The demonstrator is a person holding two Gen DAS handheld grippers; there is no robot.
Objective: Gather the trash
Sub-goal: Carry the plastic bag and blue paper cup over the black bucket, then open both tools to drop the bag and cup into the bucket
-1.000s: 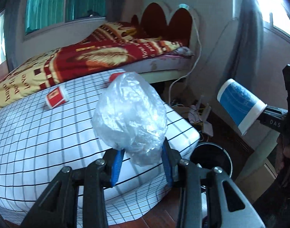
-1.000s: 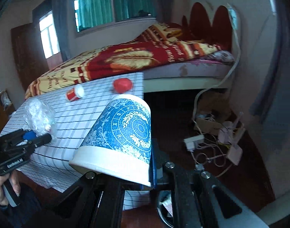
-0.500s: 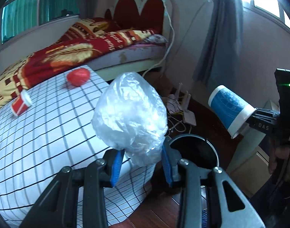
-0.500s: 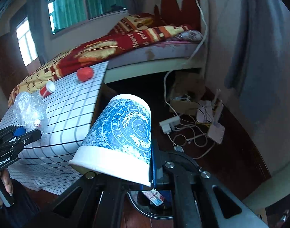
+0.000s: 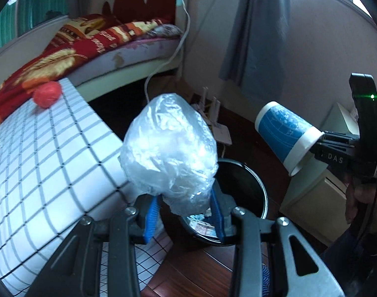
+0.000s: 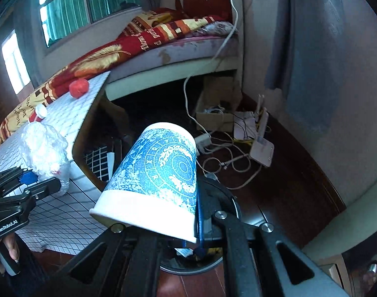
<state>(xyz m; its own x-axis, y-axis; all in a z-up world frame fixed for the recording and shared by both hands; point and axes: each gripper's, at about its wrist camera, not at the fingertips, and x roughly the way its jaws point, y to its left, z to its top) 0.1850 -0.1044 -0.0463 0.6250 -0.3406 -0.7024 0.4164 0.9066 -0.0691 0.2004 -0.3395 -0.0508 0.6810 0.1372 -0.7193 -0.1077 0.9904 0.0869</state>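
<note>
left tool (image 5: 186,216) closed on a crumpled clear plastic bag (image 5: 169,153), blue pads pressing its lower end from both sides; bag stands up out of the jaws. right tool (image 6: 197,232) fully closed, pinching the rim wall of a blue patterned paper cup (image 6: 158,175), cup tipped with its mouth toward the tool. black bin (image 5: 247,185) sits on the wooden floor directly below and ahead of both tools, scraps visible inside. checked table (image 5: 47,153) lies left of the left tool, carrying a red ball (image 5: 47,94) at its far corner.
</note>
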